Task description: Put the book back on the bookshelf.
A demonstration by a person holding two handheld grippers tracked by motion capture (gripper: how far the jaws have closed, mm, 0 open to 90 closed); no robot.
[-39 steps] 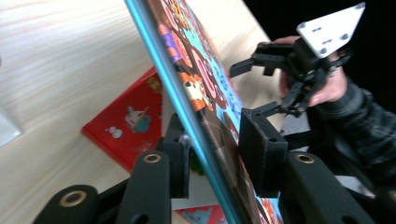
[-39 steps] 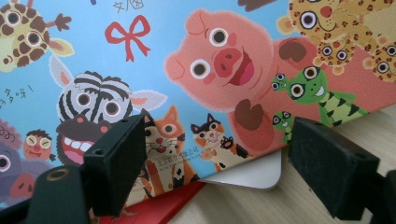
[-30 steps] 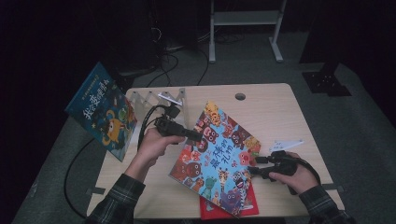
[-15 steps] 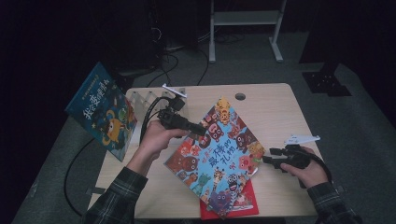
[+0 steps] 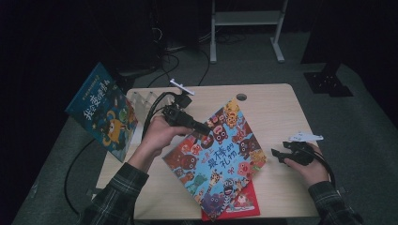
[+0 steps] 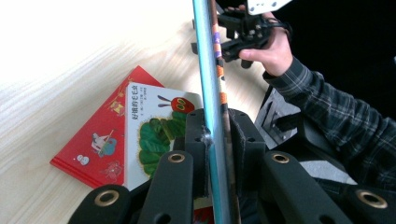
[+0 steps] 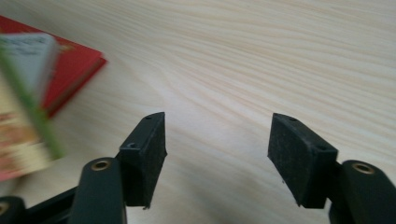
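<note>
Right gripper (image 7: 217, 158): your jaws stand apart over bare table (image 5: 277, 101) at the near right, nothing between them; they have just been opening.
Left gripper (image 5: 202, 127): your pads are clamped on the upper left edge of the colourful monster book (image 5: 216, 157), which you hold tilted off the table above the stack.
Handling of the held book: a thin, broad picture book, probably light but glossy; pinched at one edge it will likely sag and swing, so grip deep on the edge, near the spine if you can.
Stack under it: red book (image 6: 100, 140) flat on the table, caterpillar book (image 6: 159, 126) lying on top of it.
Rack (image 5: 141, 98): at the far left of the table, with a blue book (image 5: 101, 110) leaning at its outer side.
Count, books: four, namely one held, two stacked, one at the rack.
Count, grippers: two.
</note>
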